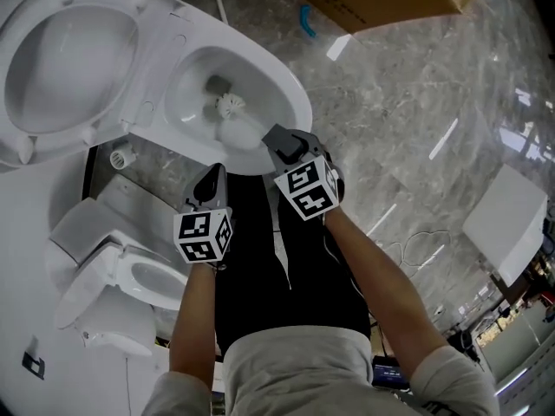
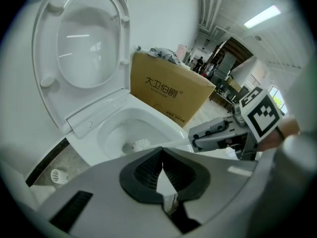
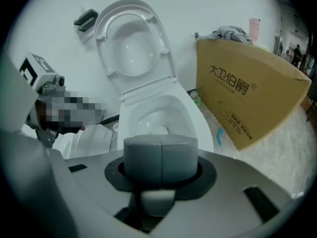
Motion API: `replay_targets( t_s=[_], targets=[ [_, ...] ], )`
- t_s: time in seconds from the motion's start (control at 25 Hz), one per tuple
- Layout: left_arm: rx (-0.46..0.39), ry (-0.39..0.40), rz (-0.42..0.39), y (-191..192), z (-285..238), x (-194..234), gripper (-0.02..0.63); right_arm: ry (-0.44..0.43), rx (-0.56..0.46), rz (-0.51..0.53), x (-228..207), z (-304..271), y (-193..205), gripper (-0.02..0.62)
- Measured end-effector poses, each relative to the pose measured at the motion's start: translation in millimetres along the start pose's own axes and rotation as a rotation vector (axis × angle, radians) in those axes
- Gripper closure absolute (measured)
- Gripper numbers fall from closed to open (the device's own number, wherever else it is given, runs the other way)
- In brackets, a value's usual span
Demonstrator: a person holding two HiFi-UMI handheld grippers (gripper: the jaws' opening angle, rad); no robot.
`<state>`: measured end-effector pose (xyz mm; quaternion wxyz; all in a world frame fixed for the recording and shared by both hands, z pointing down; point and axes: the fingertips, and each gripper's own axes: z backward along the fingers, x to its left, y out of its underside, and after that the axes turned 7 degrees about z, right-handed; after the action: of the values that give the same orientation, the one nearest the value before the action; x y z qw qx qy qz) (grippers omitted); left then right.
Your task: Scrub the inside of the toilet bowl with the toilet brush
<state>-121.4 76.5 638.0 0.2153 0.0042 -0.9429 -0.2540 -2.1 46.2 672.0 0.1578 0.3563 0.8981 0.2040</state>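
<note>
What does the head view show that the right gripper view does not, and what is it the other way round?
Only the head view: a white box on the floor, to the person's right. Only the right gripper view: the right gripper with its jaws shut on the brush handle, and a cloth on top of the carton. Both: the toilet with its lid up, the carton, the left gripper.
</note>
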Motion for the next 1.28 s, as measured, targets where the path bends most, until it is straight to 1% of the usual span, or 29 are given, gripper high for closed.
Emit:
replay_targets(
  t_s=[0.12, 0.28, 0.48, 0.68, 0.84, 0.96, 1.12, 1.28],
  targets=[
    [-0.011, -0.01, 0.011, -5.1, 15.4, -13.2, 0.597, 0.004, -0.047, -0.042, 4.0, 29.9, -5.2, 0.451],
    [-0.04, -0.014, 0.008, -21.2, 33.3, -33.2, 0.597, 0.01, -0.092, -0.072, 5.9, 66.0, -18.8, 0.451],
    [-0.069, -0.01, 0.024, -38.0, 64.9, -64.8, 0.597, 0.031, -0.1, -0.053, 8.7, 117.0, -31.7, 0.451],
    [-0.114, -0.019, -0.009, -55.4, 102.0, -100.2, 0.597, 0.046, -0.177, -0.076, 9.3, 172.0, -40.4, 0.451],
    [-0.187, -0.046, -0.018, -69.4, 137.2, -120.1, 0.597, 0.089, -0.276, -0.076, 7.2, 214.7, -53.8, 0.451],
    [-0.25, -0.045, -0.046, -80.4, 171.2, -144.9, 0.597, 0.095, -0.316, -0.07, 15.9, 253.7, -55.7, 0.451],
    [-0.356, -0.032, -0.112, -101.8, 219.6, -183.3, 0.597, 0.111, -0.406, -0.047, 24.9, 309.8, -65.7, 0.451],
    [-0.471, -0.053, -0.123, -117.4, 262.9, -209.5, 0.597, 0.118, -0.515, 0.007, 36.5, 362.1, -77.6, 0.451]
  ],
)
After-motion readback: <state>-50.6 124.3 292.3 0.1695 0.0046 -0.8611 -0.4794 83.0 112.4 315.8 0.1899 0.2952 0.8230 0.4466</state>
